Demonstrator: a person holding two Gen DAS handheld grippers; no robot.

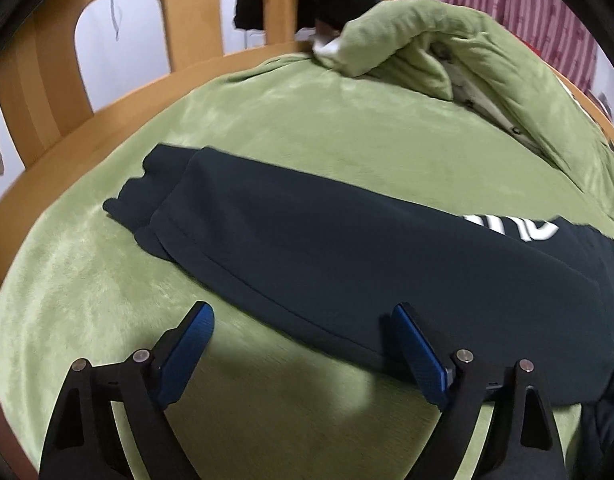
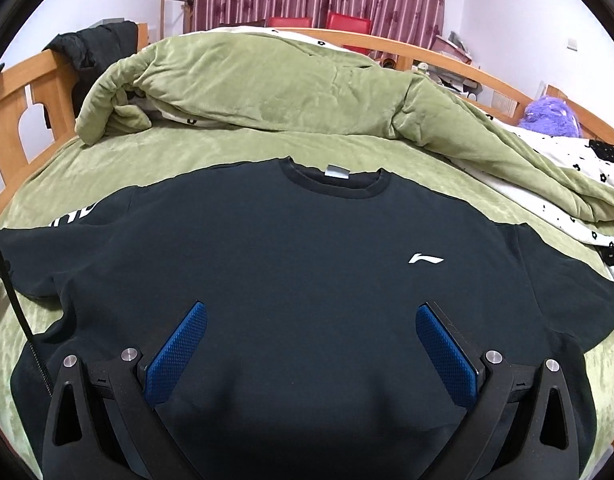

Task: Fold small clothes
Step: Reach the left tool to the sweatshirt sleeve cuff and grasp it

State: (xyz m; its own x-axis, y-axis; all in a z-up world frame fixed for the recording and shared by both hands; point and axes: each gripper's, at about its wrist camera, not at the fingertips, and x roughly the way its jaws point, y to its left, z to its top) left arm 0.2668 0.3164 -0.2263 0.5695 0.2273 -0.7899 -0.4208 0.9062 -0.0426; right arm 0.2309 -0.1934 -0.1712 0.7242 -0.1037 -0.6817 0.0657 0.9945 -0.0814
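A dark navy sweatshirt lies spread flat on the green bed cover, front up, collar away from me, with a small white logo on the chest. In the left wrist view its long sleeve stretches across the bed, cuff at the far left. My left gripper is open and empty, just above the cover at the sleeve's near edge. My right gripper is open and empty, hovering over the shirt's lower body.
A bunched green quilt lies along the back of the bed, with its white flowered lining at the right. A wooden bed frame rings the mattress. A purple plush sits far right. Dark clothes hang on the frame.
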